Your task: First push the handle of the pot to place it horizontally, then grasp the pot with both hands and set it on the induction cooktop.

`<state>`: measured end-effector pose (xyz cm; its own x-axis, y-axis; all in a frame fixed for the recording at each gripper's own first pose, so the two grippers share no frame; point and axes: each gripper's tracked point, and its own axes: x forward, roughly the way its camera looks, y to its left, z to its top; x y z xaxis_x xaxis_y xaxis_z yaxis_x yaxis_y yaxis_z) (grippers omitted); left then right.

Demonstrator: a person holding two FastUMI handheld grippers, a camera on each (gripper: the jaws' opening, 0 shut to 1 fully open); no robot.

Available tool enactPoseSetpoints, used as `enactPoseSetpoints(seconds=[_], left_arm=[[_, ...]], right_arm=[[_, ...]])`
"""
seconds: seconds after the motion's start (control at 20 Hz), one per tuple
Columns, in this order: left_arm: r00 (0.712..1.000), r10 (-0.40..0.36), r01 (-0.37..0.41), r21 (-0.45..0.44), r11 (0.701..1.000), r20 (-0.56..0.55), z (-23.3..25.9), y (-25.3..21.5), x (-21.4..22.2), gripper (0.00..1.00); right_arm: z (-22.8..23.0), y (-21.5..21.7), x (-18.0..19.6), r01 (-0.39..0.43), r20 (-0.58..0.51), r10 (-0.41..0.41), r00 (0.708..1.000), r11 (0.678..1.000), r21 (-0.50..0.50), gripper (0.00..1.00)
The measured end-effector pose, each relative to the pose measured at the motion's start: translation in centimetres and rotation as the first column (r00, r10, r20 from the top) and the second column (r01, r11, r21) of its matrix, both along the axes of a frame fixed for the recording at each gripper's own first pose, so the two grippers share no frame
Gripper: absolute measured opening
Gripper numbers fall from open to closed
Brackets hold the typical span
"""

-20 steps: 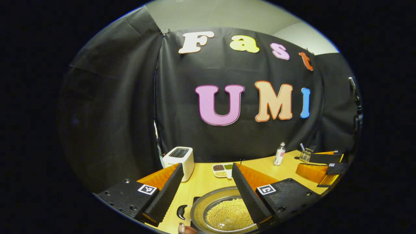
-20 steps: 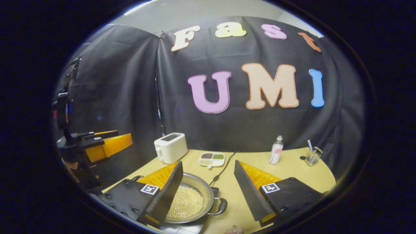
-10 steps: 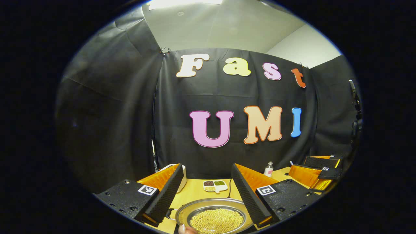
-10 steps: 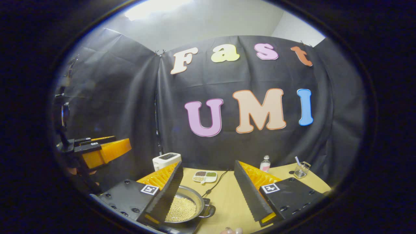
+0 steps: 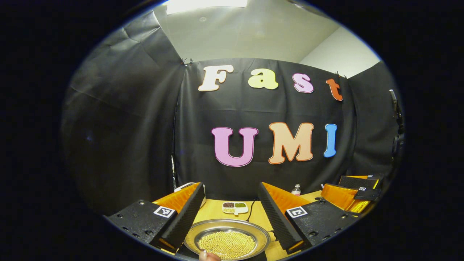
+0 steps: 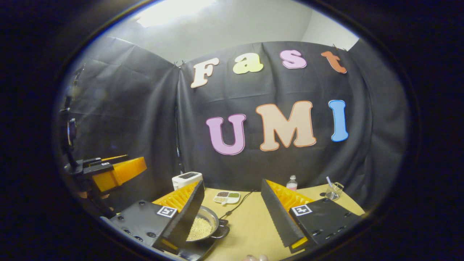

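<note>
Two claws were wide open and gripped nothing: my left claw (image 5: pixel 228 214) and my right claw (image 6: pixel 232 210). The pot (image 5: pixel 227 242), full of pale beans, lay just below and between the left claw's fingers; in the right gripper view it sat under the right claw's left finger, one side handle (image 6: pixel 221 230) poking out toward the gap. It rested on the dark induction cooktop (image 6: pixel 195 250), so placement looked done.

Risk, as I judged it: a careless swing of either claw could clip the rim or handle and slide the pot off the cooktop, spilling beans over the surface (image 6: pixel 246 224).

Versus a second ago, both claws had pulled up and back; the pot showed smaller and lower.
</note>
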<state>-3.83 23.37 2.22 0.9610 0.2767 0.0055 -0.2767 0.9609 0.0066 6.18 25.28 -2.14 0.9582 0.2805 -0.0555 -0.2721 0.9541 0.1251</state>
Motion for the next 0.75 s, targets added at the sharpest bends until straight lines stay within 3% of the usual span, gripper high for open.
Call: enactPoseSetpoints(seconds=[0.1,0.75], left_arm=[[1.0,0.003,-0.003,-0.004,1.0,-0.001,-0.1,-0.6,-0.1,0.96],[0.999,0.019,-0.02,-0.005,1.0,-0.036,-1.1,-1.5,0.4,0.93]], right_arm=[[0.2,-0.7,-0.2,0.005,0.003,-0.005,1.0,1.0,-0.001,0.94],[-0.9,-3.5,0.9,0.035,-0.029,-0.036,0.999,0.999,-0.021,0.94]])
